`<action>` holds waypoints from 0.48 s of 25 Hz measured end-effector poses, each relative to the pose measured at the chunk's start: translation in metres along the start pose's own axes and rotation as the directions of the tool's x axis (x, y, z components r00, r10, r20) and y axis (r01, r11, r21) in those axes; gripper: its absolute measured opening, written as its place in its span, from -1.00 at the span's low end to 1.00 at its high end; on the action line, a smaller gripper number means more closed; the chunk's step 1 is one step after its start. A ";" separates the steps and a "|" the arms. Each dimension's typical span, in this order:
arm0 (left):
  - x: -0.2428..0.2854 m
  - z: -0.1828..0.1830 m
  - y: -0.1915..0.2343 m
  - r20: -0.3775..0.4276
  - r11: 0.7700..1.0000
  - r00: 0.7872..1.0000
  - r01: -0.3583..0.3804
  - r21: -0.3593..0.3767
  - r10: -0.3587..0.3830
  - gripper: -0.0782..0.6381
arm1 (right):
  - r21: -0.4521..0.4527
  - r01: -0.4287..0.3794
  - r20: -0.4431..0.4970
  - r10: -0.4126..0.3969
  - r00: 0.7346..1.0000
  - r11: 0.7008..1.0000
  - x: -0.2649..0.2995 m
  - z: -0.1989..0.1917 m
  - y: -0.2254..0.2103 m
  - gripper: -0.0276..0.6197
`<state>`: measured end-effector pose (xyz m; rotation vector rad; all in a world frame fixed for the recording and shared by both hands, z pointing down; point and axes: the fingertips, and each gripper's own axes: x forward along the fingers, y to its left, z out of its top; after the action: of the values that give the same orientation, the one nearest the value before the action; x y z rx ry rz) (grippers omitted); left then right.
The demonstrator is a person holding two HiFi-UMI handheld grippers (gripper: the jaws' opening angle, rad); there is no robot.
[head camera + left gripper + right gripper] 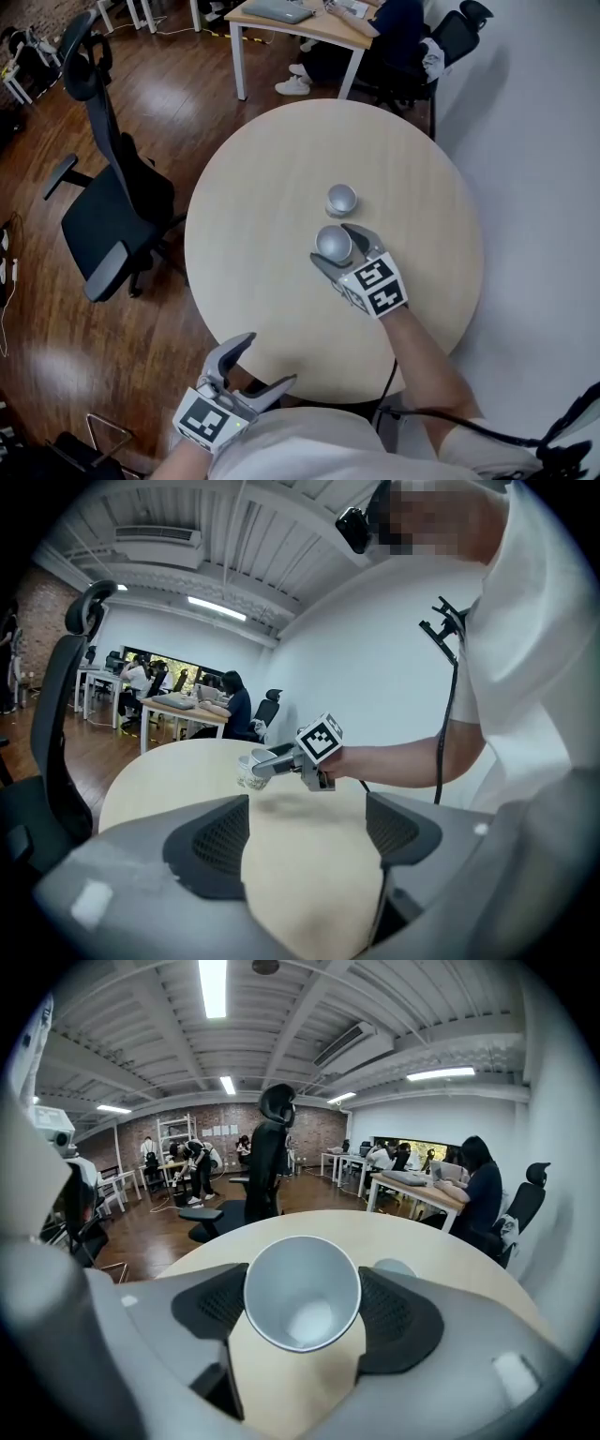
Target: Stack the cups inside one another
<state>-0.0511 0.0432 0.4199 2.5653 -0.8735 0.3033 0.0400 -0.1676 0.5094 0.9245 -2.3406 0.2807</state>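
Left gripper [270, 358] low at near edge of round table [253, 187], jaws wide apart, nothing between them. Mid-table, right gripper [332, 247] has jaws part open and pressed on both sides of grey cup [302, 1293]; cup raised off tabletop, mouth up and tipped back toward gripper, long axis leaning from vertical. Second cup [341, 199] stands on table just beyond. Black office chair [112, 216] left of table; seated person at desk [300, 21] behind.
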 end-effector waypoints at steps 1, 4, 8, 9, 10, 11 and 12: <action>0.002 0.001 0.002 -0.003 1.000 1.000 0.008 0.003 -0.008 0.37 | 0.009 0.020 0.005 -0.020 1.000 1.000 -0.003 0.002 -0.010 0.22; 0.004 0.004 0.009 -0.011 0.999 0.999 0.031 0.021 -0.031 0.37 | 0.038 0.076 0.023 -0.077 0.997 0.996 -0.009 0.012 -0.039 0.22; 0.008 0.007 0.023 -0.012 0.998 0.999 0.052 0.017 -0.052 0.37 | 0.063 0.132 0.054 -0.136 0.989 0.989 -0.014 0.032 -0.073 0.22; 0.008 0.006 0.026 -0.012 0.998 0.998 0.059 0.017 -0.059 0.37 | 0.064 0.146 0.059 -0.149 0.987 0.987 -0.014 0.036 -0.081 0.22; 0.009 0.006 0.027 -0.013 0.998 0.998 0.067 0.017 -0.067 0.36 | 0.070 0.157 0.064 -0.162 0.985 0.985 -0.014 0.039 -0.088 0.22; 0.008 0.005 0.027 -0.014 0.997 0.997 0.076 0.019 -0.076 0.37 | 0.082 0.167 0.072 -0.173 0.982 0.983 -0.014 0.041 -0.095 0.22; 0.007 0.004 0.027 -0.016 0.996 0.996 0.085 0.021 -0.085 0.37 | 0.100 0.174 0.080 -0.182 0.980 0.980 -0.014 0.043 -0.101 0.22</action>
<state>-0.0620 0.0180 0.4272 2.6081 -0.7573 0.3081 0.0972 -0.2515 0.4641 1.2065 -2.3212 0.2818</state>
